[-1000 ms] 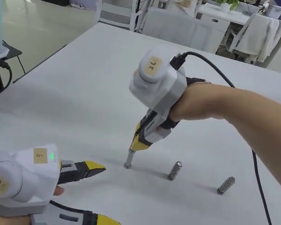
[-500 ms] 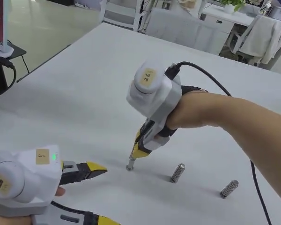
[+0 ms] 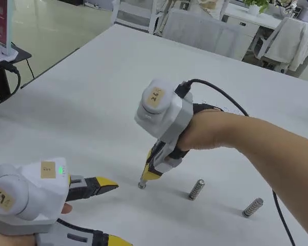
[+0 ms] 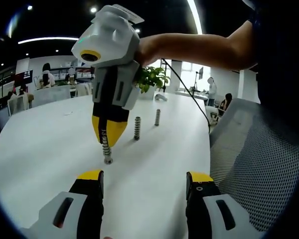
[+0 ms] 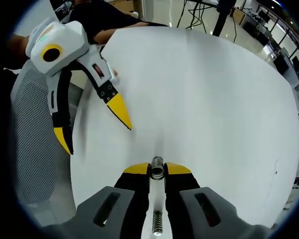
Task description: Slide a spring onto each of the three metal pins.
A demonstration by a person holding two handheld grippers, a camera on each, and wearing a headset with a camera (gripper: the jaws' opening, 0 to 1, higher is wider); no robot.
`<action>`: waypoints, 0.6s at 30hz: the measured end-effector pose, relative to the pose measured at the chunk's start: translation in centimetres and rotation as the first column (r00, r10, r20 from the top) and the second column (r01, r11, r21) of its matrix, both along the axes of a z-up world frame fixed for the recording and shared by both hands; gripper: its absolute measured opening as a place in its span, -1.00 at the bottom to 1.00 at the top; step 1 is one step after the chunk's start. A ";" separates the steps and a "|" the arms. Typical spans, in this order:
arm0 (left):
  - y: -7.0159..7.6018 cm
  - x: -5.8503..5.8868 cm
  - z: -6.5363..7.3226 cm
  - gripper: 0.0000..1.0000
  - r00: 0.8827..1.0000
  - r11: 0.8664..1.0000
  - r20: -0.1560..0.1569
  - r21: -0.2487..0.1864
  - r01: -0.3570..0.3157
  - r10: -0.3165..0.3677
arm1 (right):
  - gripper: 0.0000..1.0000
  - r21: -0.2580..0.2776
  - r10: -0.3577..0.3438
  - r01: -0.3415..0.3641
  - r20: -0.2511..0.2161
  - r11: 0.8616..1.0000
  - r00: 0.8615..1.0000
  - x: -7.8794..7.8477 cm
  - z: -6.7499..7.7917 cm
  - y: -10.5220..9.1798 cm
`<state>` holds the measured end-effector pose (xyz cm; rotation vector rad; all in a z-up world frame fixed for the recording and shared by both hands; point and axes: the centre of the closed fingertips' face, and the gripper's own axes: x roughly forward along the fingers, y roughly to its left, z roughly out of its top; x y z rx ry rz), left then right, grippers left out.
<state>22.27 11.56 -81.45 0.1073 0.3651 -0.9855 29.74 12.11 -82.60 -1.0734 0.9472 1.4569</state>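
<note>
The left white gripper with yellow tips (image 3: 116,211) hovers low over the white tabletop (image 3: 92,102). Its jaws are spread wide with nothing between them, aimed at the work. Just ahead of it, the right white gripper with yellow tips (image 3: 150,177) points steeply down, jaws pinched narrow on a small coiled steel spring (image 5: 158,168). Directly under its tips a thin upright metal pin (image 3: 142,185) stands on the table, with the spring around its shaft. To that claw's right, well apart, stand a nearer spring-covered pin (image 3: 196,189) and a farther spring-covered pin (image 3: 252,207). The person's bare forearm (image 3: 256,143) reaches in from the right, and a black cable (image 3: 220,100) runs back above the wrist.
</note>
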 end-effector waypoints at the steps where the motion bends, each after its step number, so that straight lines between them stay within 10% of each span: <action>1: 0.0 0.0 0.0 0.25 1.000 1.000 0.000 0.000 0.000 0.000 | -0.83 -0.001 0.000 0.000 0.000 1.000 1.000 0.0 -0.1 0.0; 18: 0.2 0.1 0.0 0.25 1.000 1.000 -0.002 0.004 -0.002 0.002 | -0.82 -0.029 0.015 -0.015 0.006 0.999 1.000 -0.2 -1.5 0.1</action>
